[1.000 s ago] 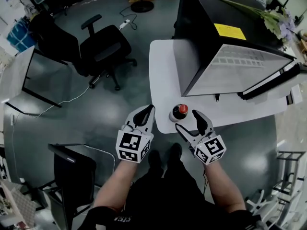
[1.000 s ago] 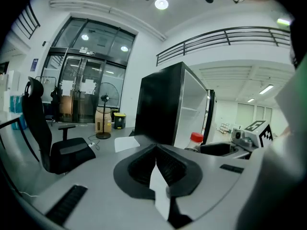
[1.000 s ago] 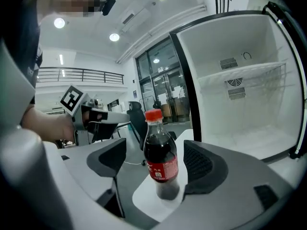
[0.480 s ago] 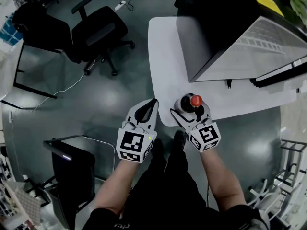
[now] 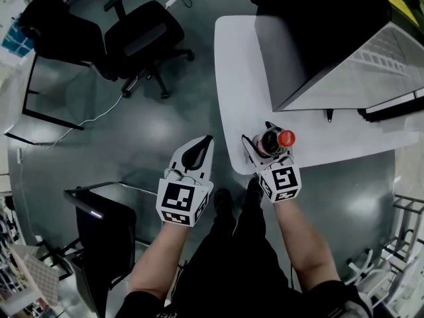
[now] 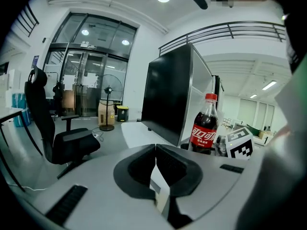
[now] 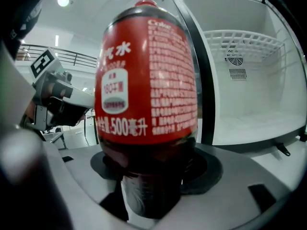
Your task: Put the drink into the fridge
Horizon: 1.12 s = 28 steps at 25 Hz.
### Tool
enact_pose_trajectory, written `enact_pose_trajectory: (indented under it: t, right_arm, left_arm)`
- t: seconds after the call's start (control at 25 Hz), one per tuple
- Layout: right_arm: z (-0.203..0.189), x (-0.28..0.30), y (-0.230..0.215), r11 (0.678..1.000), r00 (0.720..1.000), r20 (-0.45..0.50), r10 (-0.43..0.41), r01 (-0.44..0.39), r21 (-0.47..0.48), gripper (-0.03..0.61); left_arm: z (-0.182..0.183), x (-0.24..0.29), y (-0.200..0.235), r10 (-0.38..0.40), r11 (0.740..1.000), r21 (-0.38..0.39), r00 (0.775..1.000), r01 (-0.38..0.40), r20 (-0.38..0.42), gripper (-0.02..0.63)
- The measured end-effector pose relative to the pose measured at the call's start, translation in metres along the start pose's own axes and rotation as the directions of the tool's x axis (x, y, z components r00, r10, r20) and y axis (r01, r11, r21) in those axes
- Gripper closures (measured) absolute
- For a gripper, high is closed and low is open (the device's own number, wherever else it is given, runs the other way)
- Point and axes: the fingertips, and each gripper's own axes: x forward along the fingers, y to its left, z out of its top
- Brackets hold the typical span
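Observation:
A cola bottle (image 5: 271, 143) with a red cap and red label stands at the near edge of the white table (image 5: 237, 78), in front of the black fridge (image 5: 318, 38). My right gripper (image 5: 260, 136) reaches round its lower body, and the jaws are closing on it. In the right gripper view the bottle (image 7: 146, 80) fills the gap of that gripper (image 7: 148, 176), its dark base against both pads. The fridge's white inside (image 7: 240, 80) shows behind it. My left gripper (image 5: 204, 144) hangs shut and empty left of the table. The left gripper view shows that gripper (image 6: 156, 162) and, beyond it, the bottle (image 6: 204, 131).
The fridge door (image 5: 397, 105) hangs open to the right, over the table. Two black office chairs (image 5: 139, 38) stand on the grey floor at the upper left. A dark stand (image 5: 99, 237) is at the lower left, beside my legs.
My right gripper has moved forward from just short of the bottle and its jaws have come in round the bottle. The left gripper has stayed shut at about the same place.

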Motion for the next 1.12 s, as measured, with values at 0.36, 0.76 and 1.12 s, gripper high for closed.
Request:
enact_pose_trajectory:
  t: [0.36, 0.76, 1.12]
  right_arm:
    - [0.002, -0.007, -0.001, 0.999, 0.998, -0.032, -0.044, 0.044, -0.015, 0.316]
    - [0.081, -0.07, 0.002, 0.995, 0.996, 0.002, -0.088, 0.088, -0.043, 0.316]
    - [0.138, -0.131, -0.012, 0.987, 0.987, 0.045, -0.151, 0.153, -0.046, 0.316]
  left_arm:
    - [0.006, -0.008, -0.001, 0.001, 1.0, 0.01, 1.0, 0.0, -0.011, 0.595]
    - [0.069, -0.034, -0.019, -0.038, 0.999, 0.029, 0.998, 0.037, 0.047, 0.595]
    - [0.115, -0.046, -0.059, -0.113, 0.992, 0.074, 0.989, 0.107, 0.095, 0.595]
